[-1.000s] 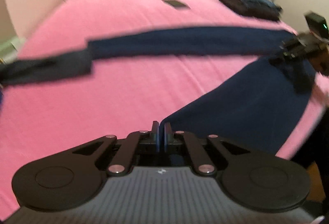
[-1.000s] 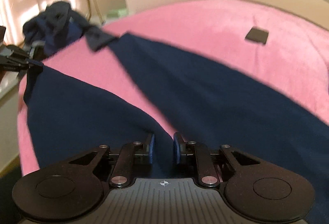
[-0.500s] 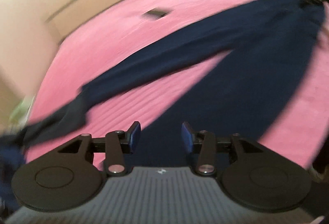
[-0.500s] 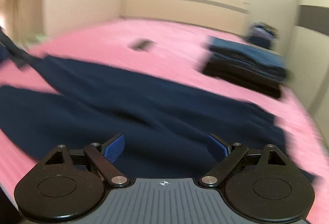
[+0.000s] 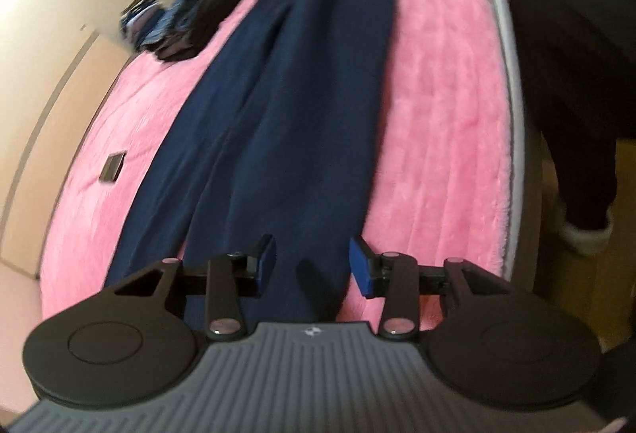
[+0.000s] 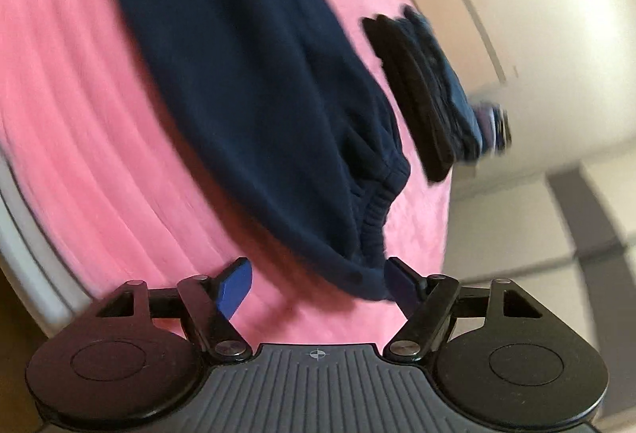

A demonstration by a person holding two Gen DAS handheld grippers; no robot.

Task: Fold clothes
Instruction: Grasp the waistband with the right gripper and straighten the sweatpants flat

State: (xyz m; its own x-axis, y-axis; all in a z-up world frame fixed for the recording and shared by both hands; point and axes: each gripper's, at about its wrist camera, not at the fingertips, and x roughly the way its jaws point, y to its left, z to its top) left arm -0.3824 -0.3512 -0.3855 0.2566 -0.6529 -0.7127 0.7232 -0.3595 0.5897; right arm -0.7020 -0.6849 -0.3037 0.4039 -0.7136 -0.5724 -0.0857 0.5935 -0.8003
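The navy trousers [image 5: 294,107] lie stretched flat along a pink blanket [image 5: 441,107] on a bed, the 2 legs side by side and close together. In the left wrist view they run away from the camera, leg ends nearest it. In the right wrist view the trousers [image 6: 246,75] show their gathered elastic waistband [image 6: 377,202] near the blanket's [image 6: 91,123] edge.

The left gripper [image 5: 312,266] hangs over the leg ends with its blue pads [image 5: 266,262] apart and closing. Cloth shows in the gap, but the pads do not press on it; whether they touch the fabric below is unclear.

The right gripper [image 6: 316,284] sits at the waistband corner, its jaws wide and closing. The corner of the trousers lies just inside the right-hand pad [image 6: 399,284], while the other pad stands over bare blanket. Nothing is pinched.

Beyond the trousers a stack of folded dark clothes [image 5: 202,11] rests on the blanket, seen also in the right view [image 6: 425,87]. A small dark flat rectangle [image 5: 112,166] lies on the blanket well apart from the trousers. At the bed's edge a person's dark trouser leg [image 5: 576,83] stands beside the mattress. Both views are motion-blurred.
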